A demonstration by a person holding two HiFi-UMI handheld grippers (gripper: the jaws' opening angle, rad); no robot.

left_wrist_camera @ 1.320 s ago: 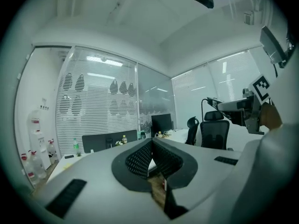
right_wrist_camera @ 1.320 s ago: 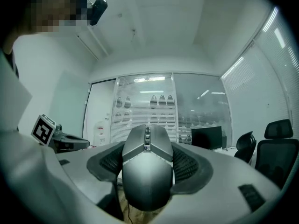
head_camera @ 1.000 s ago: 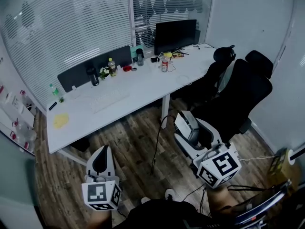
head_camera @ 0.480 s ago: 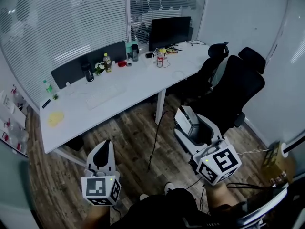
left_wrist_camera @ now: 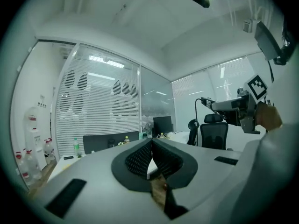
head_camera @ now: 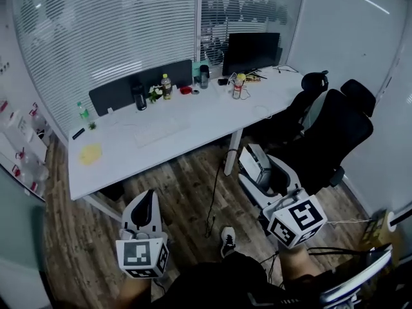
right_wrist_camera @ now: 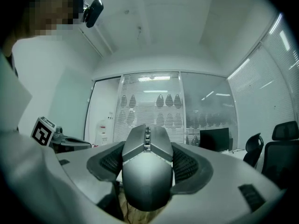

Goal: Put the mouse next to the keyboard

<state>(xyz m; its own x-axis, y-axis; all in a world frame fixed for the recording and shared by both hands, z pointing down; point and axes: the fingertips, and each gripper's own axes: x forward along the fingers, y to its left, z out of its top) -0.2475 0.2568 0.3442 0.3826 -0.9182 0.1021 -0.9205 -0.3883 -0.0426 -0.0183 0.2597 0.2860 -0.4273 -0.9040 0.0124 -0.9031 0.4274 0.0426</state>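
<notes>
Bottles (head_camera: 166,85) stand on the far desk (head_camera: 207,118), contents unclear. Right gripper (right_wrist_camera: 148,146) clamps a grey, angular mouse (right_wrist_camera: 145,174); left gripper (left_wrist_camera: 152,149) jaws meet, empty.

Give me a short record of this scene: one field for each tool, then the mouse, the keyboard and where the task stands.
left tool: jaws together, nothing between them
right tool: closed on the mouse
mouse: grey, held in the air, away from the desk
keyboard: white, lying flat on the white desk
task status: mouse not yet placed beside the keyboard
</notes>
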